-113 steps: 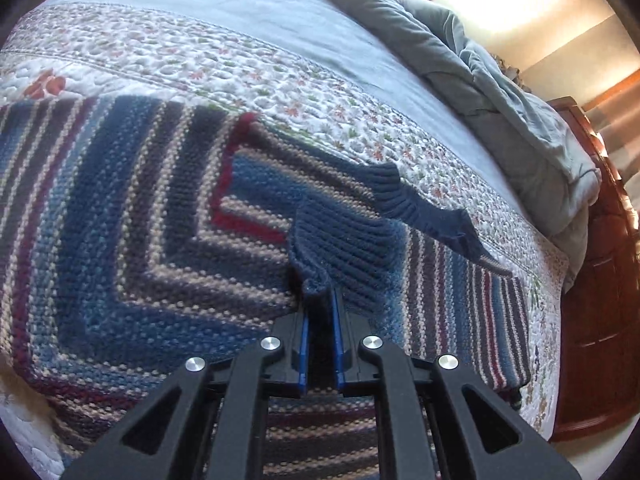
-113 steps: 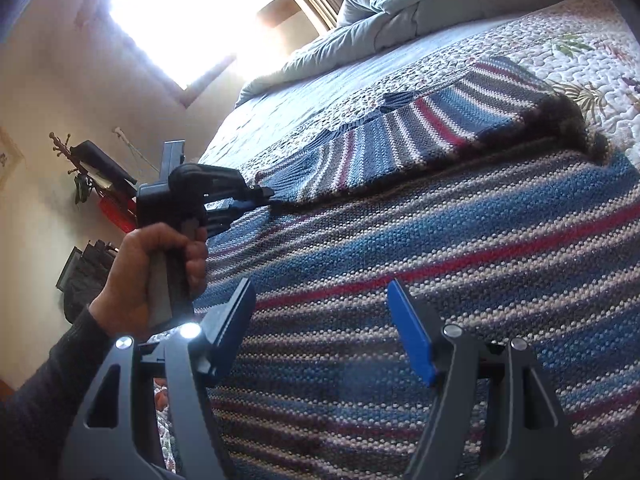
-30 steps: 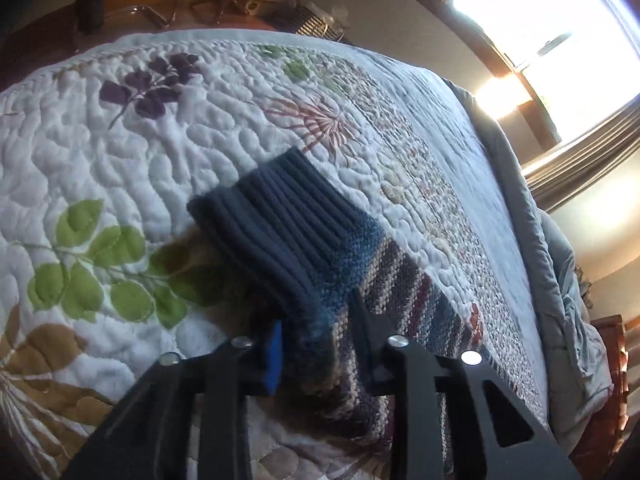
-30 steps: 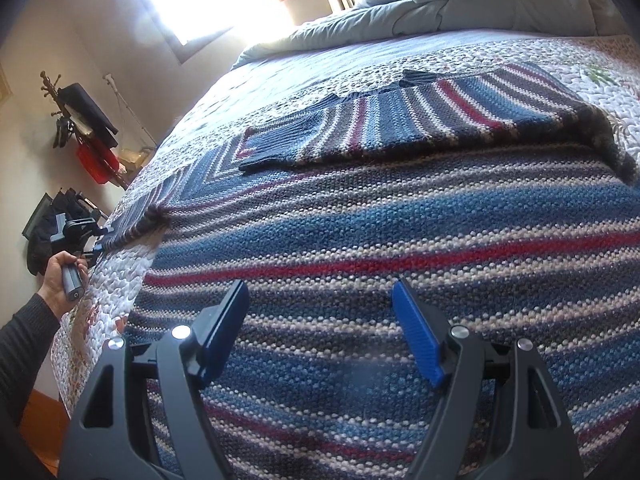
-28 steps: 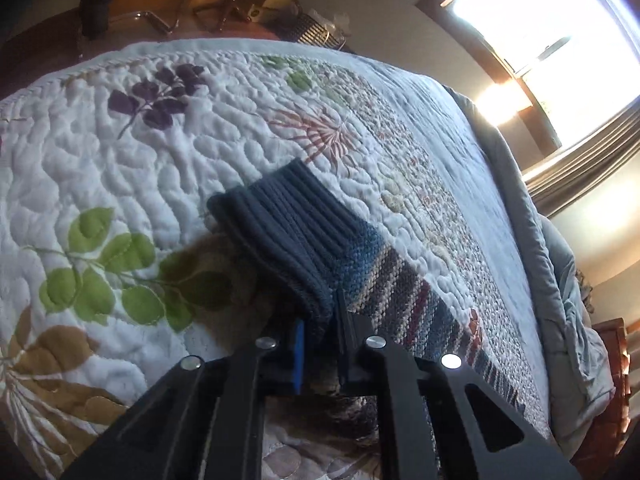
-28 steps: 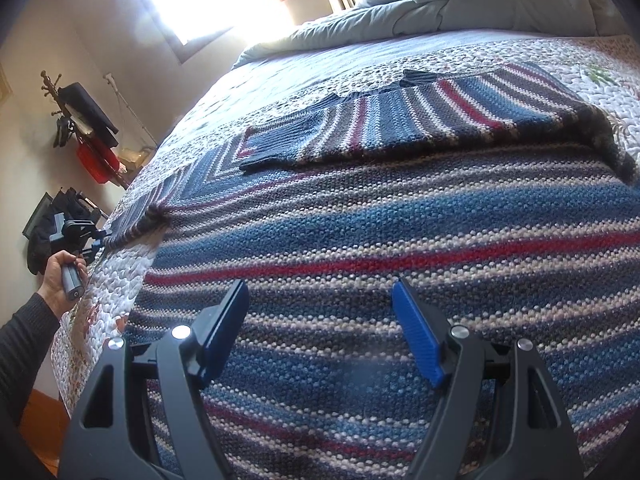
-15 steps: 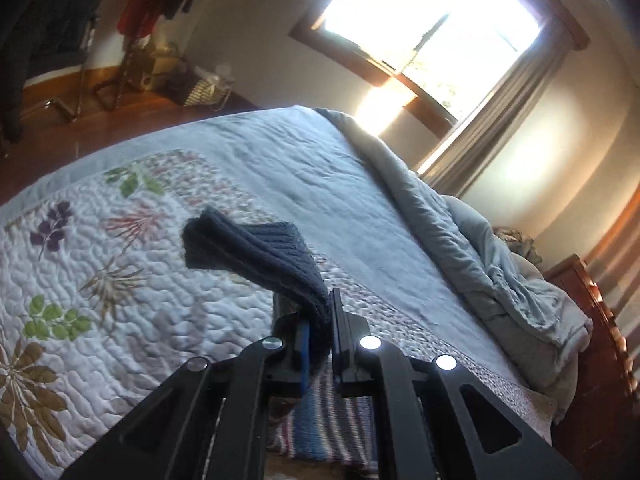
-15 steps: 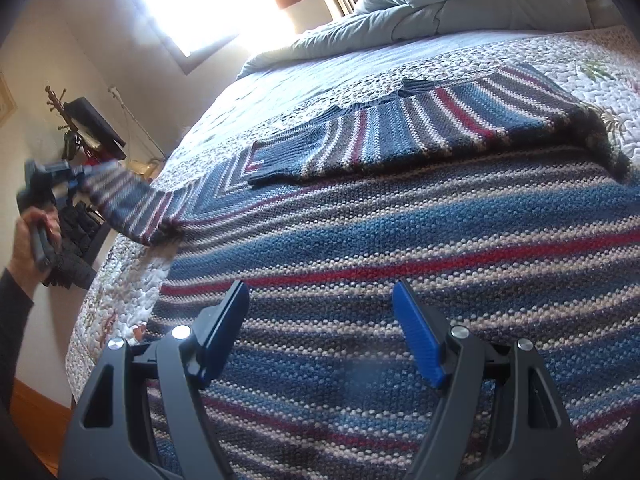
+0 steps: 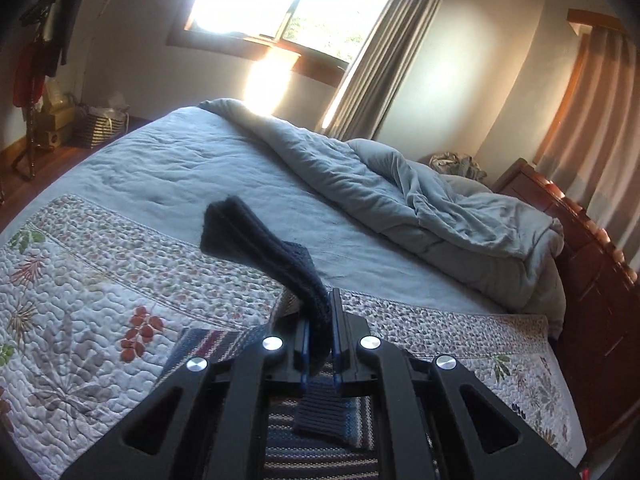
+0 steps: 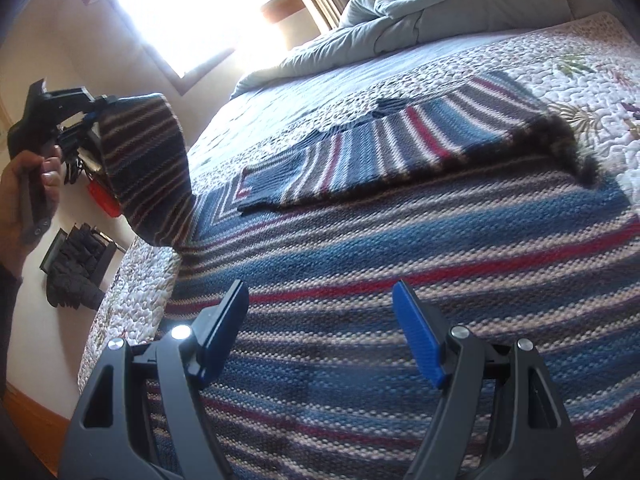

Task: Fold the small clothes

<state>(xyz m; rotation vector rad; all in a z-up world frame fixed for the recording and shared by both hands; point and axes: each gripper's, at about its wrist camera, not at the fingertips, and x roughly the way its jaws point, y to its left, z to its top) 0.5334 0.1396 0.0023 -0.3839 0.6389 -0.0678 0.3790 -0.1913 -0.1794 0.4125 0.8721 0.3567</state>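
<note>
Quilted floral bedspread [image 9: 80,320] carries the striped blue-red knit sweater [image 10: 400,280]. Left gripper [image 9: 318,344] clamps the dark ribbed sleeve cuff [image 9: 256,236], raised at frame left, likely to fold it inward. Right gripper [image 10: 320,332] hovers with jaws apart, empty.

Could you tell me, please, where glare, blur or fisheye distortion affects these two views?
Left wrist view: the window is blown out white, sunlight glares on the wall below it, and the curtains bow with fisheye curvature. Right wrist view: the window washes out the upper left, the lifted sweater sleeve is backlit and dark, and the sweater near the lens is slightly soft.
</note>
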